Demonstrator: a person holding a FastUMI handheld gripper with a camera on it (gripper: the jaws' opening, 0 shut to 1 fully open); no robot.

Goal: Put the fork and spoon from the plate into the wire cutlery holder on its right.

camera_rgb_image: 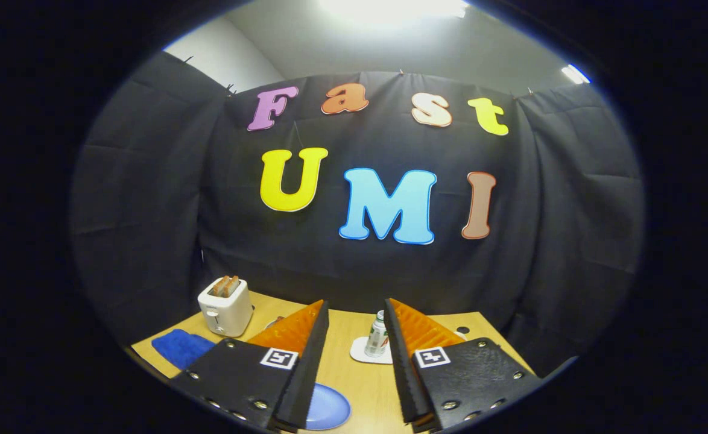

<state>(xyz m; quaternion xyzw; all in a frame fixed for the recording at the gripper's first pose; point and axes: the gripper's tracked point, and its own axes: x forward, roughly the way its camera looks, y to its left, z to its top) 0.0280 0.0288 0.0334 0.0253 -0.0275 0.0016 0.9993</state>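
The gripper point(356, 313) is held level, jaws released and wide apart, grasping nothing. A round blue plate point(328, 407) lies low between the fingers, partly hidden behind the left one; fork, spoon and wire cutlery holder cannot be made out. A small clear bottle point(377, 335) stands on a white coaster point(361, 351) just ahead of the right finger. A white toaster with bread slices point(225, 307) and a blue cloth point(180, 348) sit at lower left on the wooden table point(354, 374).

Risk: the view points high, so a descent toward the plate is poorly guided; the right finger may topple the bottle.
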